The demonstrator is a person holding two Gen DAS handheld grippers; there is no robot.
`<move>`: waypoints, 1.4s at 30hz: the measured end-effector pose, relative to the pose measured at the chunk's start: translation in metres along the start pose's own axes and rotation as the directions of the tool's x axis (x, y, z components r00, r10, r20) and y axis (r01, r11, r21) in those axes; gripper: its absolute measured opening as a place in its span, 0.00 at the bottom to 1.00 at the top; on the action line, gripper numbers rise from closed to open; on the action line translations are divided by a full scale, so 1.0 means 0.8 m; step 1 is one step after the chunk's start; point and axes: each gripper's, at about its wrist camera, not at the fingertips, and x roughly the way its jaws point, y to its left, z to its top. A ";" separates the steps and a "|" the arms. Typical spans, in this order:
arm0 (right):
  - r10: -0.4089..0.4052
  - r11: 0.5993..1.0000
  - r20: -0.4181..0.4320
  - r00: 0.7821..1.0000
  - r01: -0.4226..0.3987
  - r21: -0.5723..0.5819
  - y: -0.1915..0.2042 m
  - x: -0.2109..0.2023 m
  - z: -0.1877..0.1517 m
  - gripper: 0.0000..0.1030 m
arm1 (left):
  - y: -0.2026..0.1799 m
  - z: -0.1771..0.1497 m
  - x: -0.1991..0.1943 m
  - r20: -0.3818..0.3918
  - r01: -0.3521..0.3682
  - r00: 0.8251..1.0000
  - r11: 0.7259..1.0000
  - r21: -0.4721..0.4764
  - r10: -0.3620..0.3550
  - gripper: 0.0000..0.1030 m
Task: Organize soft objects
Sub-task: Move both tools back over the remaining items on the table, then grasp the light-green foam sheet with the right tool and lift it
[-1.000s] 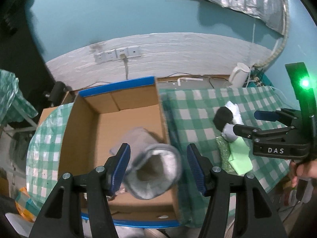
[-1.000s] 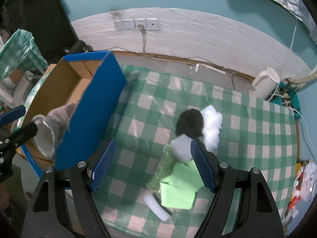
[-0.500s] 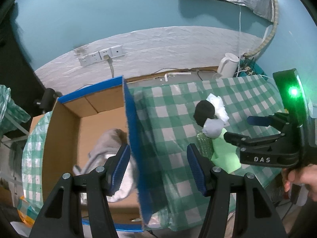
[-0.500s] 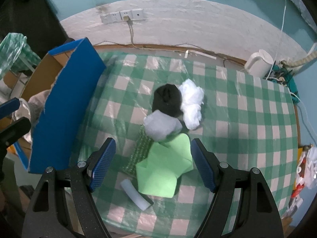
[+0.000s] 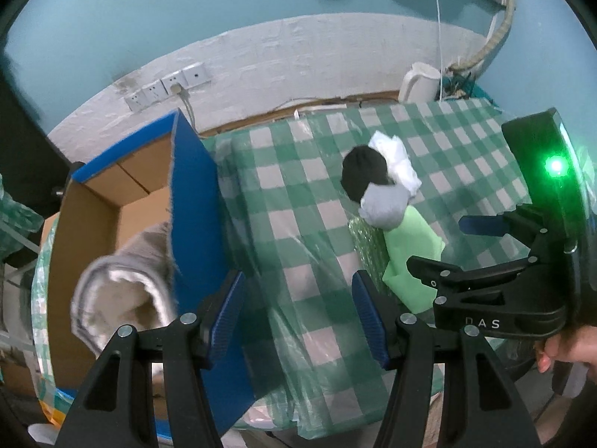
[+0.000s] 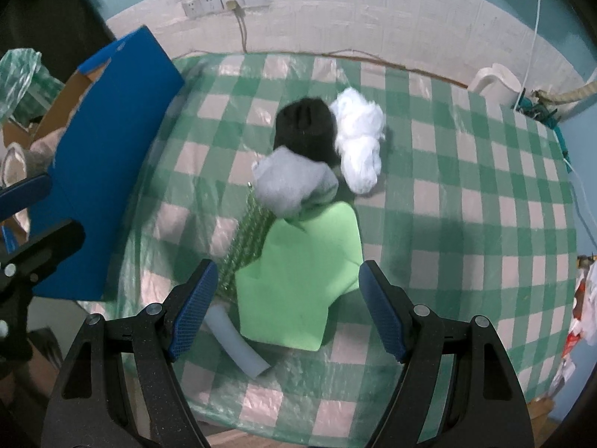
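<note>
Green-checked table (image 6: 466,194) carries the remaining pile: black sock (image 6: 304,130), grey sock (image 6: 291,183), white wad (image 6: 360,142), green sheet (image 6: 298,280). Grey slipper (image 5: 119,298) lies in the box (image 5: 194,201). We judge we are between items. Left tool (image 5: 298,313) and right tool (image 6: 287,306) both released, empty; next, right tool descends onto the green sheet.

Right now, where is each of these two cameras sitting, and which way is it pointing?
Left wrist: rides the left gripper, looking past its open jaws at the cardboard box edge and checkered table; the right gripper and a hand show at right.
Right wrist: rides the right gripper, looking down on the green foam sheet; the left gripper pokes in at left.
Shared: the black sock ball, grey sock ball, white cloth and box.
</note>
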 end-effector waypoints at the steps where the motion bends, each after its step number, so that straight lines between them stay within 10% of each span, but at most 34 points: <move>1: 0.000 1.000 -0.006 1.000 0.000 0.000 -0.001 0.003 -0.002 0.75 | -0.003 -0.002 0.005 -0.008 -0.002 1.000 1.000 0.004 0.002 0.59; 23: -0.003 0.999 -0.130 0.991 -0.004 -0.052 0.009 0.078 -0.025 0.75 | -0.016 -0.021 0.065 -0.114 -0.035 0.993 0.999 0.025 0.037 0.59; 33: 0.067 0.997 -0.133 0.989 -0.070 -0.020 -0.011 0.075 -0.018 0.23 | -0.017 -0.021 0.070 -0.126 -0.027 0.992 0.999 0.026 0.030 0.59; 42: 0.129 0.991 -0.116 0.985 -0.125 0.043 -0.036 0.056 -0.007 0.23 | -0.027 -0.019 0.077 -0.136 -0.025 0.990 0.999 0.036 0.030 0.59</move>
